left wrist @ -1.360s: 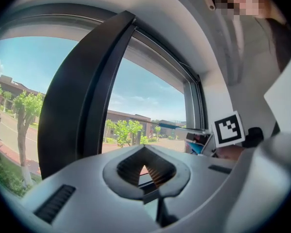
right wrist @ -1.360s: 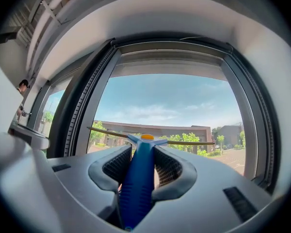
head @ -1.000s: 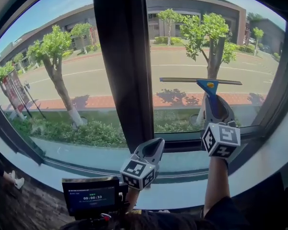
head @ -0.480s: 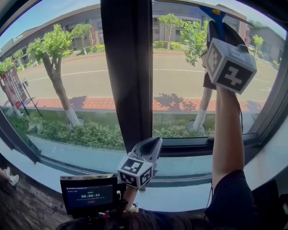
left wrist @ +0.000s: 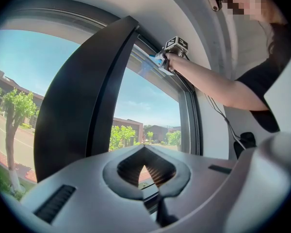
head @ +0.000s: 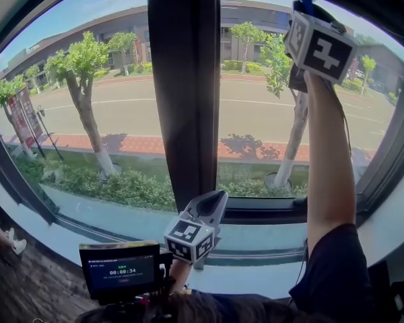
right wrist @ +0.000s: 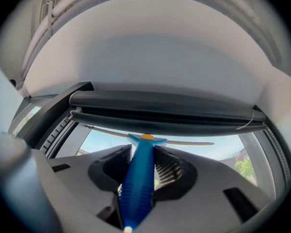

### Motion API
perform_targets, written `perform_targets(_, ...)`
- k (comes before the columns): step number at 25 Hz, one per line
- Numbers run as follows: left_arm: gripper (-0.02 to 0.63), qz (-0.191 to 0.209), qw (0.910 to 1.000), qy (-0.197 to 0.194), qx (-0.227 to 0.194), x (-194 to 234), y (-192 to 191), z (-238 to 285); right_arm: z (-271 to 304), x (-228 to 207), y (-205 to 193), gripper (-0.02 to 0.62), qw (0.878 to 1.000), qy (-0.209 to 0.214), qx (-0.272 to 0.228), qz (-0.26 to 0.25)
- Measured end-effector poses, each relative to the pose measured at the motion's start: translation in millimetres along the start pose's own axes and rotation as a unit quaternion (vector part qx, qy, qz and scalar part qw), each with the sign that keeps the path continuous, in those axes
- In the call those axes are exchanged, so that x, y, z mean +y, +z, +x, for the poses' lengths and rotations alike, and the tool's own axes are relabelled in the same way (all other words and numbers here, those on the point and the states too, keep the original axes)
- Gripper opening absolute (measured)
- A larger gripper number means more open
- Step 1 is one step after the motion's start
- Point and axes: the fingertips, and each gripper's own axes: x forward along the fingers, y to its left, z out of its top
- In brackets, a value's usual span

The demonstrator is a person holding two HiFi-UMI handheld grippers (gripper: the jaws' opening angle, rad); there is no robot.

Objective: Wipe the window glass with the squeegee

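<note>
The squeegee has a blue handle [right wrist: 139, 178] and a thin blade [right wrist: 189, 143]. My right gripper [right wrist: 143, 154] is shut on the handle, and the blade lies against the glass just under the dark top frame [right wrist: 165, 106]. In the head view, the right gripper [head: 308, 12] is raised to the top of the right window pane [head: 256, 120], with only a bit of blue showing past its marker cube [head: 321, 46]. My left gripper [head: 214, 206] is held low by the sill, shut with nothing in it, and it points up at the window. From there, the right gripper [left wrist: 169, 56] shows high at the frame.
A wide dark post [head: 185, 93] splits the right pane from the left pane [head: 87, 113]. A raised arm [head: 326, 160] crosses the right pane. A small screen device [head: 121, 269] sits low in front of the pale sill [head: 256, 274]. Street and trees lie outside.
The right gripper has carried the squeegee from the lower part of the right pane up to its top edge. The left gripper has stayed by the sill.
</note>
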Motion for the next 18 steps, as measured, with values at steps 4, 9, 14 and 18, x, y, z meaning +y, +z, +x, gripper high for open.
perform_targets(4, 0.002, 0.000, 1.0000, 0.004, -0.001, 2.2, 1.7, 0.0, 3.8, 0.3, -10.6, 0.141, 1.000, -0.001, 0.006, 0.003)
perform_targets(9, 0.002, 0.000, 1.0000, 0.006, 0.001, 1.4, 2.1, -0.3, 1.6, -2.8, -14.3, 0.141, 1.000, -0.006, 0.009, -0.007)
perform_targets(14, 0.002, 0.001, 1.0000, 0.003, -0.001, -1.4, 5.5, -0.3, -2.0, 1.3, -21.2, 0.141, 1.000, -0.001, 0.012, -0.007)
perform_targets(18, 0.002, -0.001, 1.0000, 0.002, -0.001, -2.4, 6.1, -0.2, -5.2, 2.5, -27.9, 0.141, 1.000, 0.002, 0.016, -0.009)
